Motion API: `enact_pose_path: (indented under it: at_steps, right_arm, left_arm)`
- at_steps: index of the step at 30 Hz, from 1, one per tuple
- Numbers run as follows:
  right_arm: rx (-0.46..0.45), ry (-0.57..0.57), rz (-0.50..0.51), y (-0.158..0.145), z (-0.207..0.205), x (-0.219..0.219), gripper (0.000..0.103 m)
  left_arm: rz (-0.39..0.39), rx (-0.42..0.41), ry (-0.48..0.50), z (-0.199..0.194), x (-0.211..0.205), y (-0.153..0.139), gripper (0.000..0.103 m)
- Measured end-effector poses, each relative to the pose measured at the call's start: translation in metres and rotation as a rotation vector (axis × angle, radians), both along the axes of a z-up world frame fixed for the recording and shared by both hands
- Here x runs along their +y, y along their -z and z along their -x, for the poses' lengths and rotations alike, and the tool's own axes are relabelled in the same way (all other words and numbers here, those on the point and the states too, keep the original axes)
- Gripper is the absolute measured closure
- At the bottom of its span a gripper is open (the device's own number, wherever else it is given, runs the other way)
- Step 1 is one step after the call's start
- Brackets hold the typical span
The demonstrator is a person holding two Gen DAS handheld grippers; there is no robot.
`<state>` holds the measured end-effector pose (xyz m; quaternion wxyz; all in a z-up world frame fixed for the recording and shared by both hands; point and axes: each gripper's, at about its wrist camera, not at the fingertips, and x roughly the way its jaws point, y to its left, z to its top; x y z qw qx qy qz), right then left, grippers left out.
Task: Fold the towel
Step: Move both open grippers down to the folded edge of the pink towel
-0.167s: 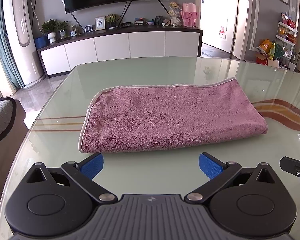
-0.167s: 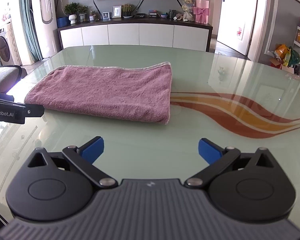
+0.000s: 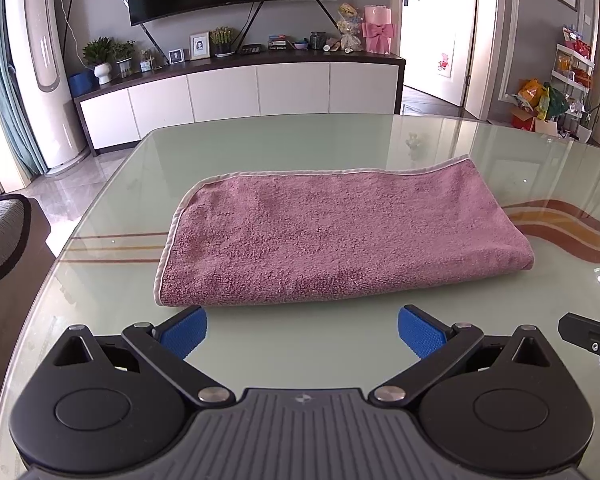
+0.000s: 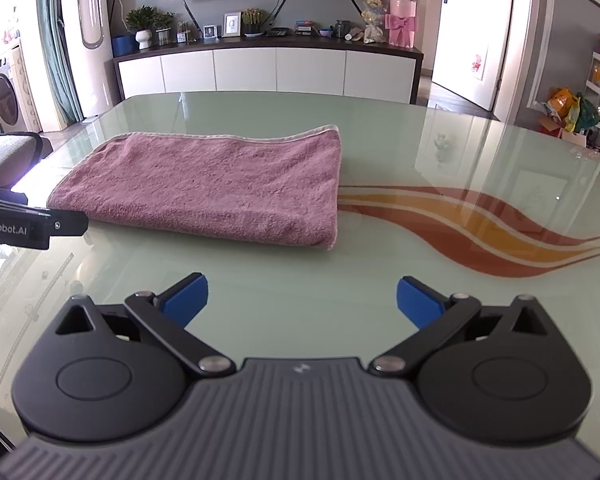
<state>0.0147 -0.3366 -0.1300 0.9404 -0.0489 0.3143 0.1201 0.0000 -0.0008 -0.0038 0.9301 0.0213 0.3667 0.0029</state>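
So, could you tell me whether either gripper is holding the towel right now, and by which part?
Nothing is held: the left gripper and right gripper are open, short of the towel.

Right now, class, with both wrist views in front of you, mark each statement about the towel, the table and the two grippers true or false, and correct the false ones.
1. The pink towel lies flat on the glass table. True.
2. The left gripper is clamped on the towel's near edge. False: its jaws stand wide open, holding nothing, just short of that edge.
3. The right gripper is open and apart from the towel. True.
4. The towel is bunched in a heap. False: it is spread in a neat rectangle, with a pale trim along its far edge.
5. A cup stands on the towel. False: nothing rests on it.
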Motion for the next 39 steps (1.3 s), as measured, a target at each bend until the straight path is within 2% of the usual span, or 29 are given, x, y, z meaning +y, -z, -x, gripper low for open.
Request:
enact_pose_path:
  at_steps: [11, 31, 35, 39]
  right_arm:
    - [-0.013, 0.002, -0.015, 0.001, 0.000, -0.007, 0.000]
    - [-0.024, -0.022, -0.002, -0.011, -0.003, 0.009, 0.000]
    - [-0.079, -0.047, 0.014, -0.024, -0.008, 0.012, 0.000]
    - [-0.120, -0.043, 0.035, -0.039, -0.024, 0.016, 0.001]
  left_arm:
    - [0.001, 0.014, -0.006, -0.001, -0.003, -0.001, 0.001]
    - [-0.009, 0.012, -0.002, -0.008, -0.001, -0.003, 0.001]
    - [0.006, 0.007, 0.002, -0.020, 0.002, -0.007, 0.001]
    - [-0.014, -0.009, 0.023, -0.041, 0.004, -0.014, 0.001]
